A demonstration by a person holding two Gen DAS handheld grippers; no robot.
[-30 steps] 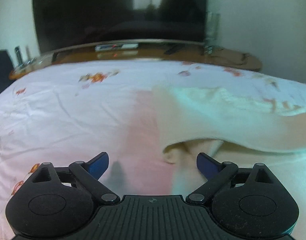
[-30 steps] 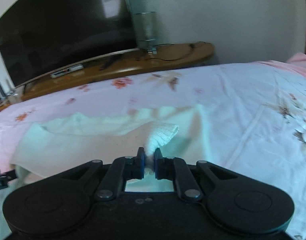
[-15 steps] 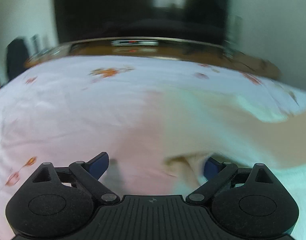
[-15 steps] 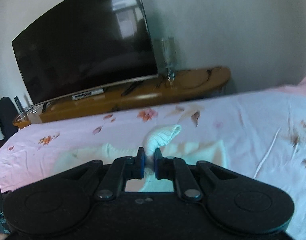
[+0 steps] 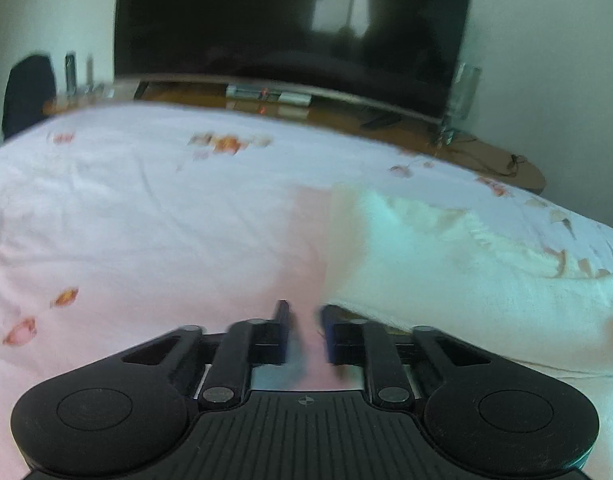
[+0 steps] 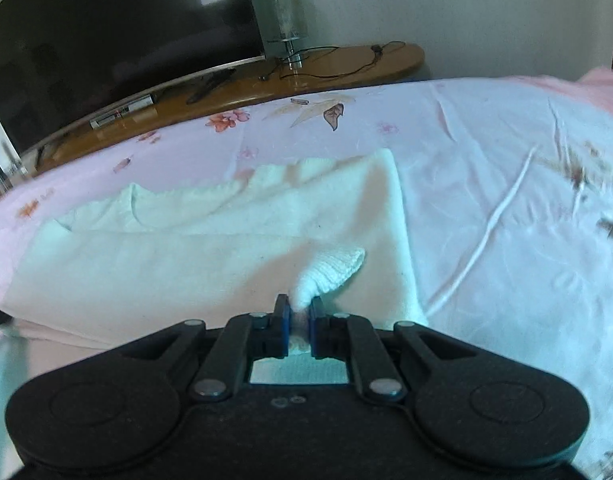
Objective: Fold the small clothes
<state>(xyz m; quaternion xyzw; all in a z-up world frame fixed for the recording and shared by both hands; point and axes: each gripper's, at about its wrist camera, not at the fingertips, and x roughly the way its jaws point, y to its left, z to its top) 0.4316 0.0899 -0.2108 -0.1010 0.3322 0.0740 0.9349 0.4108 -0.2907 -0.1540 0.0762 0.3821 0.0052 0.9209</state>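
Task progress: I judged the folding partly done. The white sweater (image 6: 210, 256) lay on the bed sheet (image 6: 486, 152) with a long flat fold already across its body, the neckline showing beyond that fold.
Left to do: as I read it, the sleeve still had to be laid down and the bundle halved again; nothing looked finished or set aside.
Right gripper (image 6: 299, 316): pressed almost together, pinching the ribbed cuff (image 6: 334, 270) of the sleeve. The cuff stuck out just past the fingertips, held over the sweater's body.
Left gripper (image 5: 304, 332): its jaws had just been closing and stood nearly together, with a narrow gap between them.
What the left held: I could not tell for sure. The sweater's near edge (image 5: 370, 314) sat touching or just beside its right finger, but the gap itself seemed to show only pink sheet, and the blur hid the rest.
Sweater relative to the left gripper: ahead and to its right.
Background: a television (image 6: 106, 40) on a wooden stand (image 6: 326, 68) stood well beyond both grippers.
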